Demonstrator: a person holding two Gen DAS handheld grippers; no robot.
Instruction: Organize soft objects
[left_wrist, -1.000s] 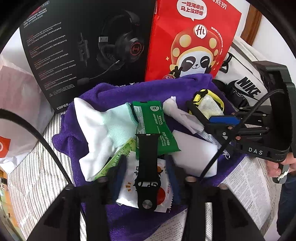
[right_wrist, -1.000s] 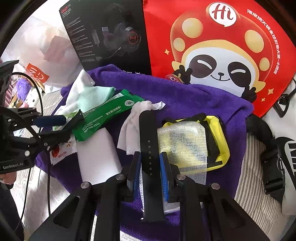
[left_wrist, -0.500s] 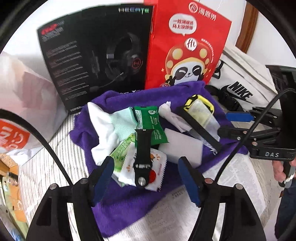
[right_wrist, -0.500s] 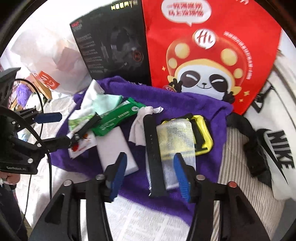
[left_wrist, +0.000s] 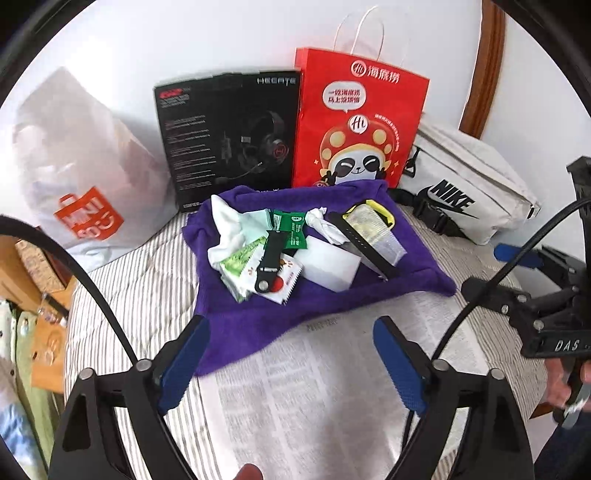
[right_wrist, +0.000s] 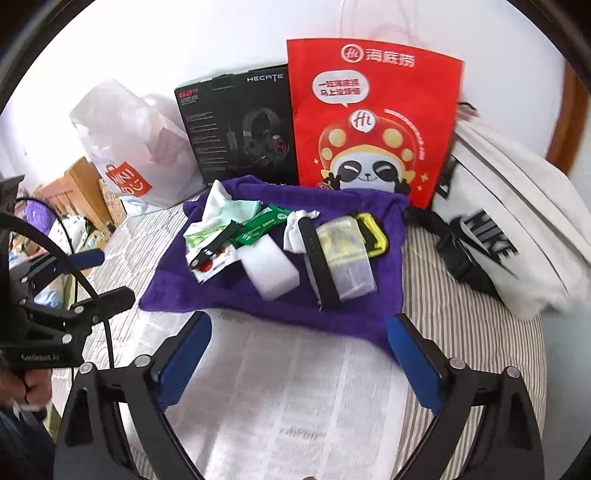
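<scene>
A short black strap lies across snack packets on the purple towel, beside a white sponge block. A longer black strap lies against a clear pouch and a yellow-edged case. The towel rests on a newspaper over the striped bed. Both tools — left tool and right tool — have just been opening and stand released over the newspaper, nothing between the jaws.

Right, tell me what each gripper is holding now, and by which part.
Nothing. The left gripper and right gripper have just been opening and are empty; both black watch straps lie on the purple towel.
</scene>
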